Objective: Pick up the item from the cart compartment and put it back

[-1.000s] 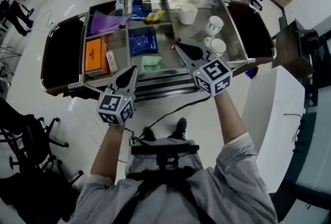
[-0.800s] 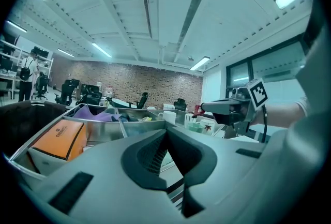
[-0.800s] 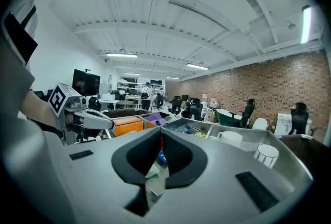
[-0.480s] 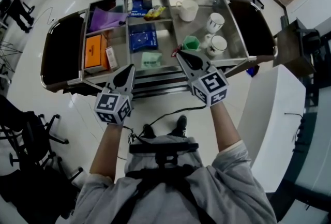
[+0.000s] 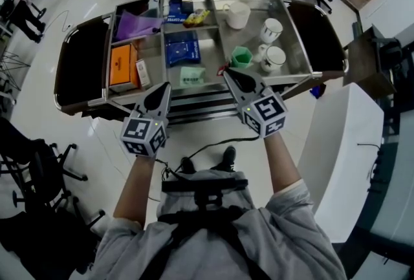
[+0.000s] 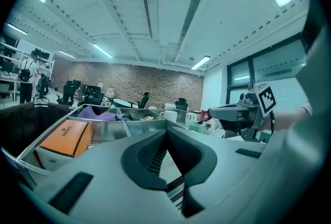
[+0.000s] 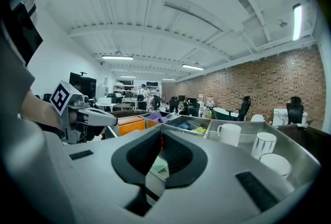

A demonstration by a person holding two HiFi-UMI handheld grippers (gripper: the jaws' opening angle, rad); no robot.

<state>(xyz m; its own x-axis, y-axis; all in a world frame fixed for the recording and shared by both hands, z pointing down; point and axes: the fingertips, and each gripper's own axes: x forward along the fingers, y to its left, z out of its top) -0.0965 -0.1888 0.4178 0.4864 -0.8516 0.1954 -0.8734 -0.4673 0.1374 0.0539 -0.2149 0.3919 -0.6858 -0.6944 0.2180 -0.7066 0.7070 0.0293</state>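
My right gripper [image 5: 225, 71] hovers over the near edge of the steel cart [image 5: 194, 99], shut on a small red item [image 5: 221, 69]. In the left gripper view the red item [image 6: 205, 114] sticks out of the right gripper's tip. In the right gripper view only a red sliver [image 7: 161, 138] shows between the closed jaws of the right gripper [image 7: 161, 132]. The left gripper [image 5: 166, 85] is held in front of the cart's near rail. The left gripper [image 6: 165, 131] has its jaws together and holds nothing.
The cart's compartments hold an orange box [image 5: 121, 66], a purple cloth [image 5: 136, 25], a blue packet [image 5: 179, 49], a pale green packet [image 5: 191, 76], a green cup [image 5: 240, 55], two white mugs [image 5: 270, 30] and a white jug [image 5: 237, 14]. Office chairs stand beyond the cart.
The right gripper has drawn back toward me and sunk a little, still shut on the red item; the green cup, which it hid before, now shows. The left gripper has stayed put.
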